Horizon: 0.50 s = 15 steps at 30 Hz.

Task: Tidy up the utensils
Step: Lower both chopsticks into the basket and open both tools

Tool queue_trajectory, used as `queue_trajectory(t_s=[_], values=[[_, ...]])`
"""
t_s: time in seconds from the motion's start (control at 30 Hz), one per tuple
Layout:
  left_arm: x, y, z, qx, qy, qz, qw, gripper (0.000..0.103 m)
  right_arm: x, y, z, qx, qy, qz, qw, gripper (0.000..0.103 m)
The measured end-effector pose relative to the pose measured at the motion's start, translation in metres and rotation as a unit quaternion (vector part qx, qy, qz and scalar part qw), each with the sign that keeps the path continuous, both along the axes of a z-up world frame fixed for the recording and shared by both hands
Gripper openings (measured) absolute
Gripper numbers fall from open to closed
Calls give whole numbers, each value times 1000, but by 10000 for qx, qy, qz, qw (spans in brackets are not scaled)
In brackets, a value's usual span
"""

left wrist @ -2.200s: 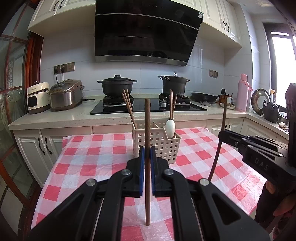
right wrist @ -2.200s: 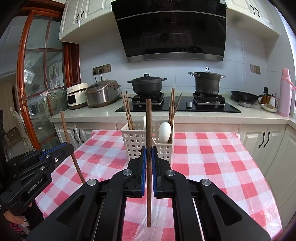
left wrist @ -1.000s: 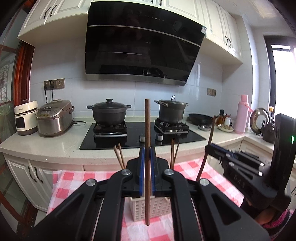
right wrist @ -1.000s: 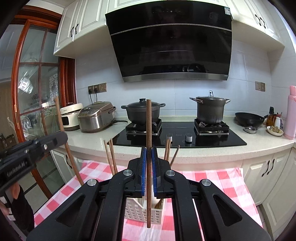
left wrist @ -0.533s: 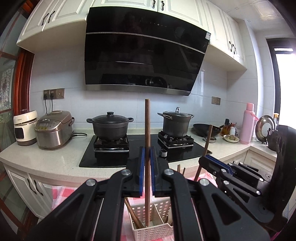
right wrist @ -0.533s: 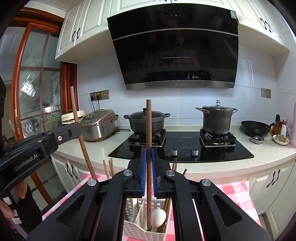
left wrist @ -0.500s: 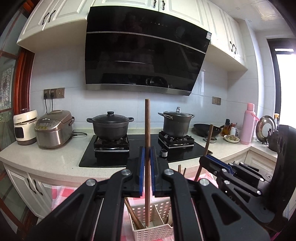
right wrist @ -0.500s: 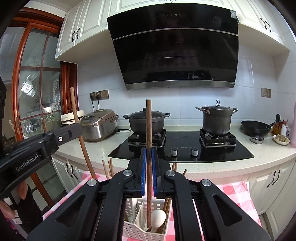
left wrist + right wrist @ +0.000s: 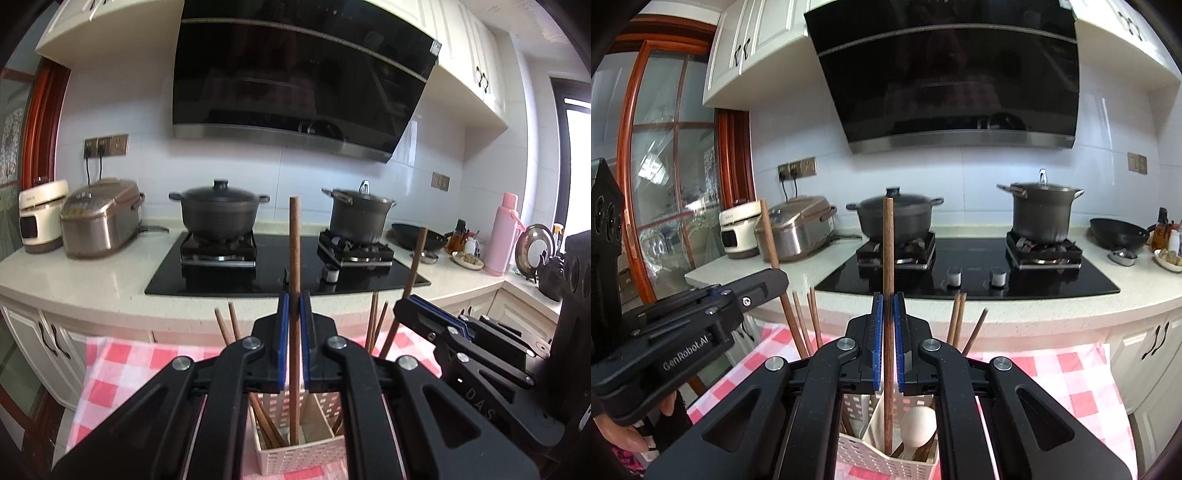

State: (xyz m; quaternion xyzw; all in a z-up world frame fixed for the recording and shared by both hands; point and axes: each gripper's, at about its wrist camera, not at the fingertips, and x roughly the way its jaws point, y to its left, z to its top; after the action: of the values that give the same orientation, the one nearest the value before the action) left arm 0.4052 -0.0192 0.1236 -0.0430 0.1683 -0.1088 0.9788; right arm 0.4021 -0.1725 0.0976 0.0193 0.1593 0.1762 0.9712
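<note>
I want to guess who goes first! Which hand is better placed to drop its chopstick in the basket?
Probably left. The left hand-held gripper holds the left chopstick upright, tip inside the basket beside other chopsticks; the right hand-held gripper has the right chopstick tip crowding the spoon.

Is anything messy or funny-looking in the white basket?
Nothing is spilled or broken. The chopsticks already in the white basket lean at different angles, and a pale spoon sits among them. Each tongs holds one chopstick upright over it.
</note>
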Motion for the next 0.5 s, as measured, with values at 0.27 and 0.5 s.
queue_trajectory(t_s=[0.27, 0.5], values=[[20, 6, -35, -41, 498, 40, 9987, 6, 21, 8, -22, -89, 483, 40, 9988, 6], [15, 15, -38, 2, 428, 176, 9989, 6, 31, 0, -30, 39, 657, -30, 9978, 13]])
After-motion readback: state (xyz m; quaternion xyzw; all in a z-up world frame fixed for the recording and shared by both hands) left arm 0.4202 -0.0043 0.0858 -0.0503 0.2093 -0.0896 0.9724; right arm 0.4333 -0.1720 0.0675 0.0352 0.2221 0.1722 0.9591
